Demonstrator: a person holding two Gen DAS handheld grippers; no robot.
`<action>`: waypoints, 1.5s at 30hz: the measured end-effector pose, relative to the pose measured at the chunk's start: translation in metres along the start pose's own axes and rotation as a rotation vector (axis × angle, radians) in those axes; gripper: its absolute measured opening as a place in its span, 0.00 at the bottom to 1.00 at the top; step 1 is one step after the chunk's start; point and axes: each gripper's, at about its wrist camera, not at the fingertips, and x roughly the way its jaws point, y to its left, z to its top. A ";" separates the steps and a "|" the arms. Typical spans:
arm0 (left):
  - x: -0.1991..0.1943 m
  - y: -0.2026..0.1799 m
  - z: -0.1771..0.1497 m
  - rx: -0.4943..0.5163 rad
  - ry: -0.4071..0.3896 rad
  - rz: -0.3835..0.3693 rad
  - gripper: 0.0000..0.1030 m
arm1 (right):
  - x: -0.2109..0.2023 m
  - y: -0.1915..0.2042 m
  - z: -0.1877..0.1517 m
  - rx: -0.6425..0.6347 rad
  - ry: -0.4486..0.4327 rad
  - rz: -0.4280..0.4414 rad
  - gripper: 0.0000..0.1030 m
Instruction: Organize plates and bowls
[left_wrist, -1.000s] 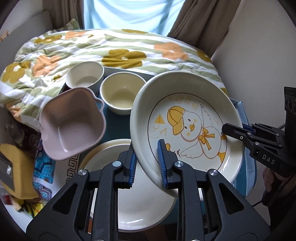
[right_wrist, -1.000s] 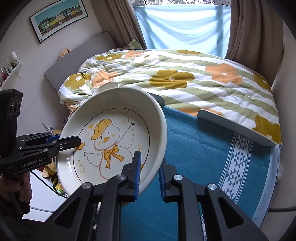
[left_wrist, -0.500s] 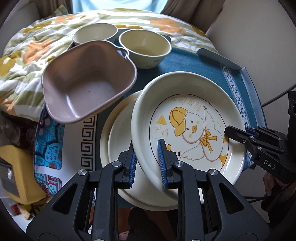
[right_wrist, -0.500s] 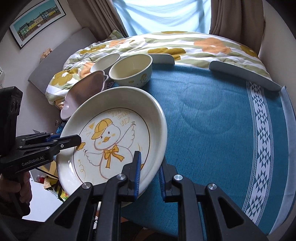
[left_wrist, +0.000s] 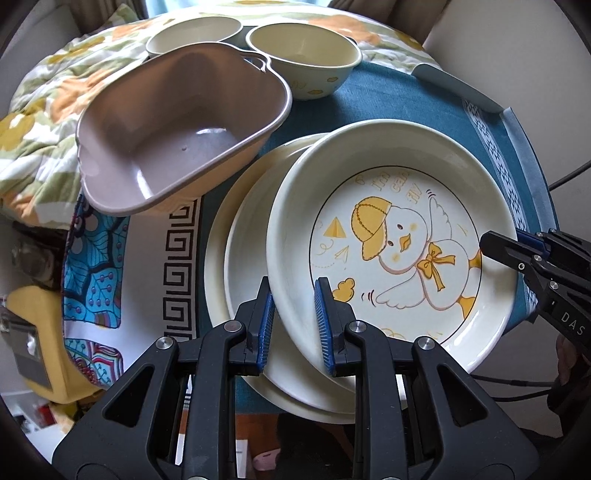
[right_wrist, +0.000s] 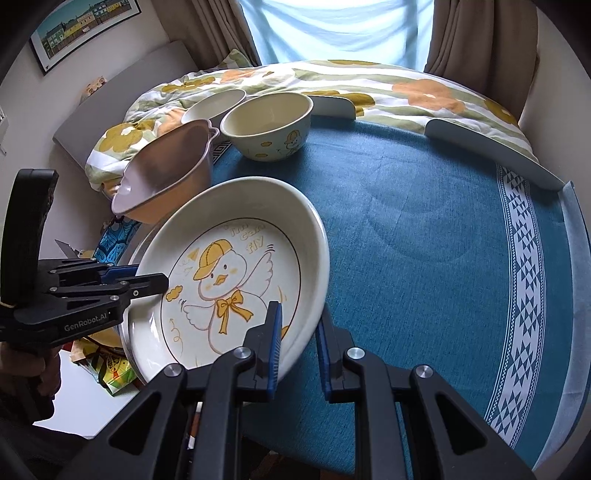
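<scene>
A cream duck plate (left_wrist: 399, 236) is held at opposite rims by both grippers, tilted just above a plain cream plate (left_wrist: 236, 273) on the table. My left gripper (left_wrist: 293, 325) is shut on its near rim. My right gripper (right_wrist: 299, 343) is shut on the other rim of the duck plate (right_wrist: 229, 288); it shows in the left wrist view (left_wrist: 517, 254) at the right. A pink square bowl (left_wrist: 177, 129), a duck bowl (left_wrist: 306, 59) and a cream bowl (left_wrist: 192, 33) stand at the table's far left.
A teal cloth (right_wrist: 424, 229) covers the table, with grey corner guards (right_wrist: 491, 151) at its far edge. A flowered duvet (right_wrist: 369, 85) lies on the bed beyond. Bags and clutter (left_wrist: 33, 332) sit on the floor to the left.
Both grippers have lowered the duck plate from high above the bed down to just over the plain plate. The table objects now appear closer.
</scene>
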 end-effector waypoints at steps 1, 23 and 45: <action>0.000 -0.002 0.000 0.003 0.000 0.007 0.19 | 0.000 0.000 0.000 -0.003 0.000 -0.001 0.16; -0.002 -0.029 0.001 0.151 -0.045 0.232 0.19 | 0.008 0.001 0.000 -0.011 0.017 0.027 0.16; -0.005 -0.039 -0.004 0.197 -0.060 0.372 0.19 | 0.013 0.002 -0.002 -0.029 0.030 0.043 0.16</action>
